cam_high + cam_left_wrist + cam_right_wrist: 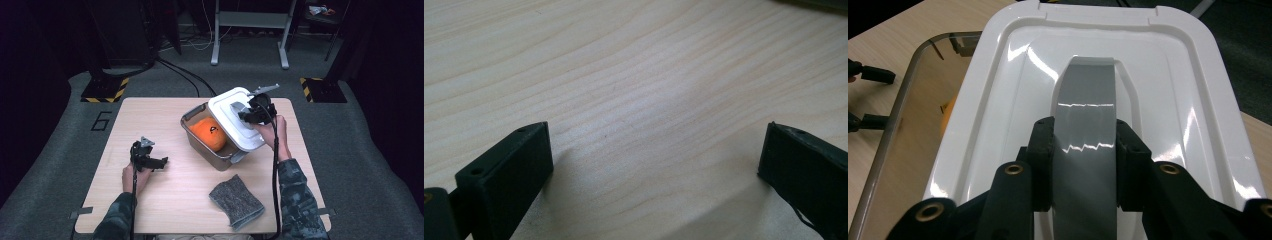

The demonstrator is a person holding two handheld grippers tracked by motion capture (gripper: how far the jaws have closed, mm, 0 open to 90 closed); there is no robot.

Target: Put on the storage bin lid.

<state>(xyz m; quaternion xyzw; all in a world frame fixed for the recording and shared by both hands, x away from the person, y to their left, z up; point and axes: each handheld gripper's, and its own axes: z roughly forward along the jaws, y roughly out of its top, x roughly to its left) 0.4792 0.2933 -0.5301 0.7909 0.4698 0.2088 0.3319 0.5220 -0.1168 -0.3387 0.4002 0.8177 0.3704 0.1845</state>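
The right gripper (1083, 165) is seen clamped on the grey handle (1083, 125) of the white lid (998, 100), one black jaw pressed against each side of the strap-like handle, whose long axis runs straight away from the jaws along the length of the lid. In the high view the same right gripper (248, 115) is held over the far right part of the table (165, 200), and the white lid (230, 107) is carried skewed across the right-hand side of the clear container (212, 156), so that the container's left part is left uncovered and the orange item (207, 134) inside is exposed. The lid is thus judged to lie to the right of, and rotated out of line with, the container's opening; a shift to the left together with a turn would be called for if the rims are to be matched. The left gripper (159, 162) is rested near the table's left edge, well apart from the container, its jaws spread wide over bare wood with nothing between them, as is shown in the left gripper view (654, 165). A grey cloth (236, 201) is seen lying near the front edge, apart from the container.
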